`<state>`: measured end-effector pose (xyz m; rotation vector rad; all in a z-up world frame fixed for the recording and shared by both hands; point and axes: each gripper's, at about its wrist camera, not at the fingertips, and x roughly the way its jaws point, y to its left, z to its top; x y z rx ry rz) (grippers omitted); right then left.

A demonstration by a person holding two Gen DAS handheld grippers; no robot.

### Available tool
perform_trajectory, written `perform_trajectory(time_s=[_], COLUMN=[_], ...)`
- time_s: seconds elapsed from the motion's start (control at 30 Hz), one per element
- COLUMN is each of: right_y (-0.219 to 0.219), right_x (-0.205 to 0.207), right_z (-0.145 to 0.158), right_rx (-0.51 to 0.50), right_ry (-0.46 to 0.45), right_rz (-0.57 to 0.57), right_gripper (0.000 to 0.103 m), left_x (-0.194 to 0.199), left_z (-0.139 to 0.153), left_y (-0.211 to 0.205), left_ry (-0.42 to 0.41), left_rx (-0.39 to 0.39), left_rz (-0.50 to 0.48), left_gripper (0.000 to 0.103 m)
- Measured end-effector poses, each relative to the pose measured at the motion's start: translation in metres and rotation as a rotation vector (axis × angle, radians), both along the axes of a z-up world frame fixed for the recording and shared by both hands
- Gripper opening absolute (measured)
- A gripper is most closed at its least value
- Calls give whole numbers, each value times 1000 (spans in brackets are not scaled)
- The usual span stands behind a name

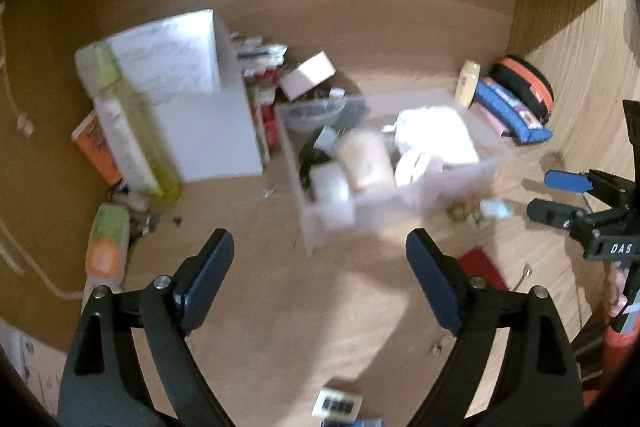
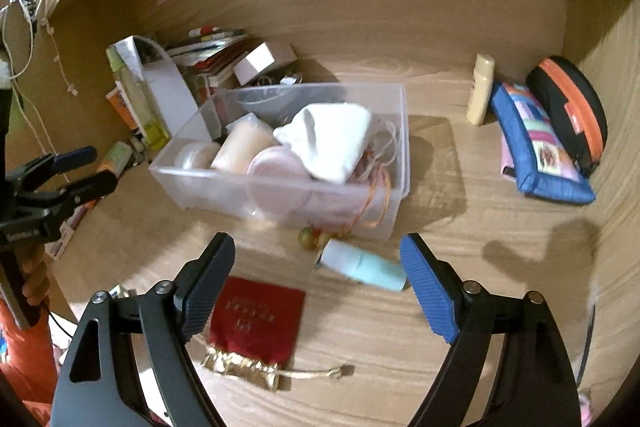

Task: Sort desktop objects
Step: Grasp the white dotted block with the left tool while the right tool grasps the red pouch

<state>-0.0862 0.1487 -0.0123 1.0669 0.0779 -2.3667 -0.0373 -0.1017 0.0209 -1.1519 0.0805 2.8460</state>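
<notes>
Translucent plastic bin (image 2: pixel 280 187), woodgrain desk (image 2: pixel 440 307)

The right gripper (image 2: pixel 318 283) hangs over the wooden desk (image 2: pixel 440 307) with its fingers (image 2: pixel 426 287) spread wide and nothing between them; below lie a red drawstring pouch (image 2: pixel 256 319) and, nearer the right finger, a pale mint tube (image 2: pixel 366 265) on its side. Behind them stands a clear plastic bin (image 2: pixel 280 195) holding a white cloth bag (image 2: pixel 332 139) and pale round containers, with a cream bottle (image 2: pixel 481 89) upright and a blue pouch (image 2: pixel 536 147) toward the desk's far right corner. At the left edge the left gripper (image 2: pixel 80 167) shows, empty, jaws apart.
</notes>
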Motion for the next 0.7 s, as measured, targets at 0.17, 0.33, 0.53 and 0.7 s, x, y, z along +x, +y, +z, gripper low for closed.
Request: perform_trajectory(time_s=[0.17,0.33,0.53,0.7], right_y=[-6,-20,-35,-52], right_x=[15,25,41,48], right_z=[-12,-22,-26,-36], right_rx=[12,38,100,125], right_ry=[-19,-60,-40,-56], right_rz=[12,33,67,116], right_gripper=[83,83,83,83], left_x=[19,33,52,66], left_z=[-19,-31,-53,-72], left_y=[-10,-9,-5,0], left_ry=[-46,-69,-134,-171], left_rx=[31,45,61,21], left_rz=[-1,-26,-70,-71], left_gripper=[89,89,89,89])
